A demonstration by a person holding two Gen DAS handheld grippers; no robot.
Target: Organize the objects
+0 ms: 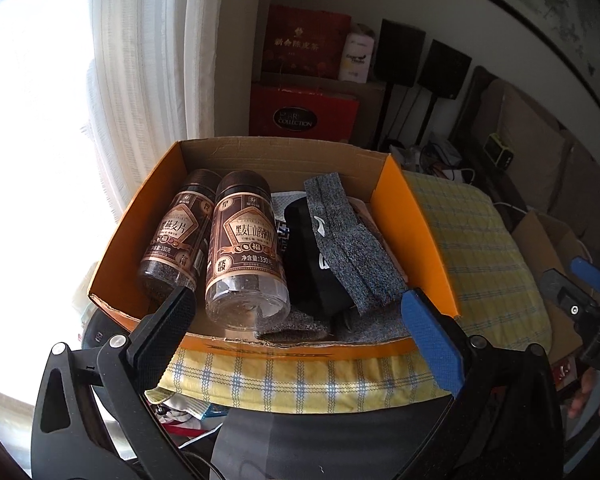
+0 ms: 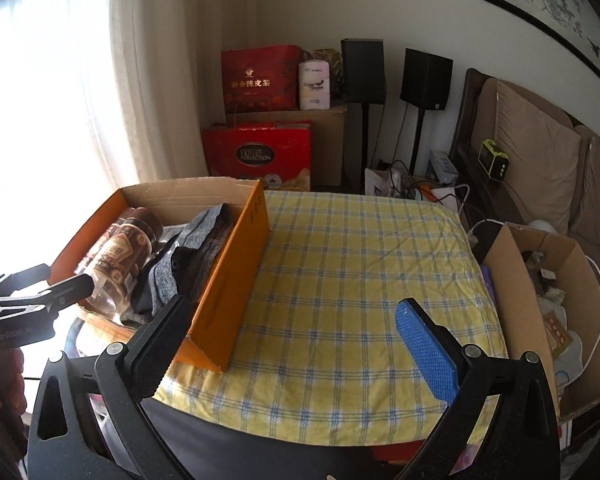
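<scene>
Mid-frame in the orange box (image 1: 416,236), those plastic jars (image 1: 246,252) look slick and rigid, so I'd grab mid-label, while the left gripper (image 1: 300,320) and right gripper (image 2: 292,334) both hang spread apart and empty.

The left gripper (image 1: 300,324) hangs wide apart over the near edge of the orange box (image 1: 416,216), which holds two jars (image 1: 244,248) and socks (image 1: 352,236).

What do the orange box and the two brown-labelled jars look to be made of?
Orange box: corrugated cardboard, matte, with raw brown inside walls and torn edges. Jars: clear, glossy, probably plastic; see-through bases, printed labels and dark ribbed lids.
</scene>
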